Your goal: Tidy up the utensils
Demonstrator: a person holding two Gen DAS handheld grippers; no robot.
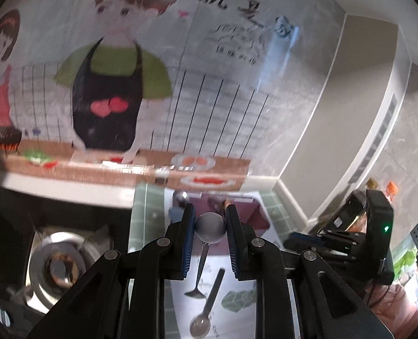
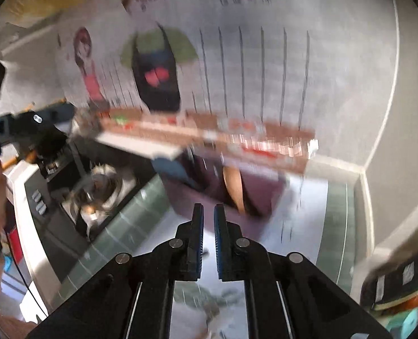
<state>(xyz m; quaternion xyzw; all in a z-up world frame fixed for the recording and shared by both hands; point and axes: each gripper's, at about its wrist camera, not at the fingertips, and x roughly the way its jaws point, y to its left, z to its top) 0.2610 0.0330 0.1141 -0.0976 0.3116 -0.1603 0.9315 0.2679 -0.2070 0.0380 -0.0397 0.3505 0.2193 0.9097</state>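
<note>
My left gripper (image 1: 210,212) is shut on a steel ladle (image 1: 210,227); its round bowl sits between the blue pads, its handle hangs down toward the counter. Below it a second steel spoon (image 1: 206,308) lies on the white printed mat (image 1: 248,319). Ahead stands a purple organizer tray (image 1: 251,212). In the right wrist view my right gripper (image 2: 208,212) is empty, its jaws nearly closed, above the mat in front of the purple tray (image 2: 262,195), which holds a wooden spoon (image 2: 234,186). The view is blurred.
A gas stove with a steel burner (image 1: 59,265) lies to the left; it also shows in the right wrist view (image 2: 101,192). A cartoon-printed backsplash (image 1: 118,70) stands behind the counter. The other gripper's body (image 1: 372,240) is at the right.
</note>
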